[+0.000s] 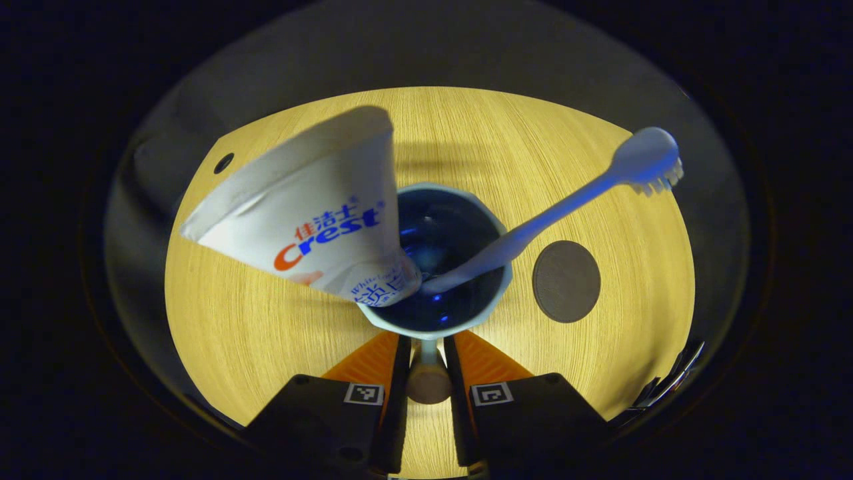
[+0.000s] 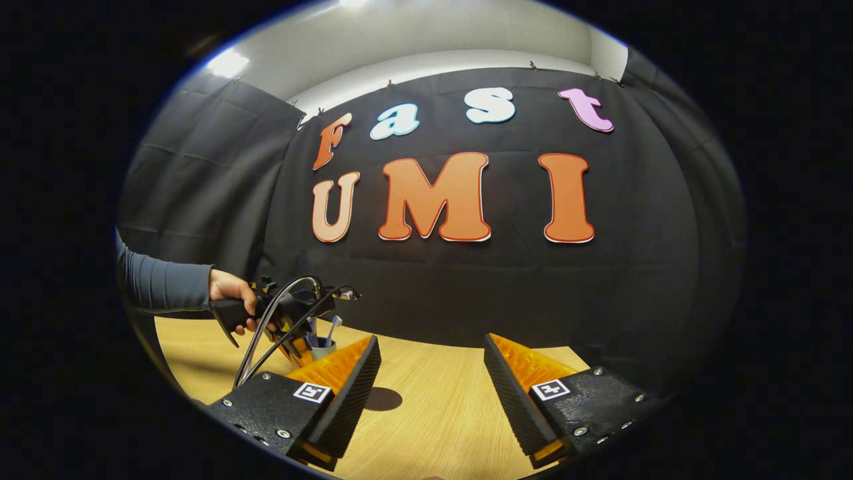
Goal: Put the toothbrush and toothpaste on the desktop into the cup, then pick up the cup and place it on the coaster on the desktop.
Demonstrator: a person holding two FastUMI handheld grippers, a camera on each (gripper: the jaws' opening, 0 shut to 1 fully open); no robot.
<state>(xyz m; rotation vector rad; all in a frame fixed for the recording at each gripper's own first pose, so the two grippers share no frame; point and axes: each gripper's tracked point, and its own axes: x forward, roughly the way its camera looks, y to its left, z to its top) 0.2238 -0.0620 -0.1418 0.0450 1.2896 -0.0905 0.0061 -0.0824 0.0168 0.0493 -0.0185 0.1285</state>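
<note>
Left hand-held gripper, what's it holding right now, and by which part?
The left hand-held gripper holds the cup by its handle, both fingers closed on it. Toothpaste and toothbrush stand inside.

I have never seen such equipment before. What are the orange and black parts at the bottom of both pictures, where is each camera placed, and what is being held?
These are two hand-held grippers, each carrying its own camera that looks forward along its two fingers. In the left gripper view, the left gripper is closed on the handle of a blue cup, seen from above. A toothpaste tube and a toothbrush stand inside it. The dark round coaster lies beside the cup on the wooden desktop. In the right gripper view, the right gripper is open and holds nothing. Farther off, a person's hand holds the left gripper.
</note>
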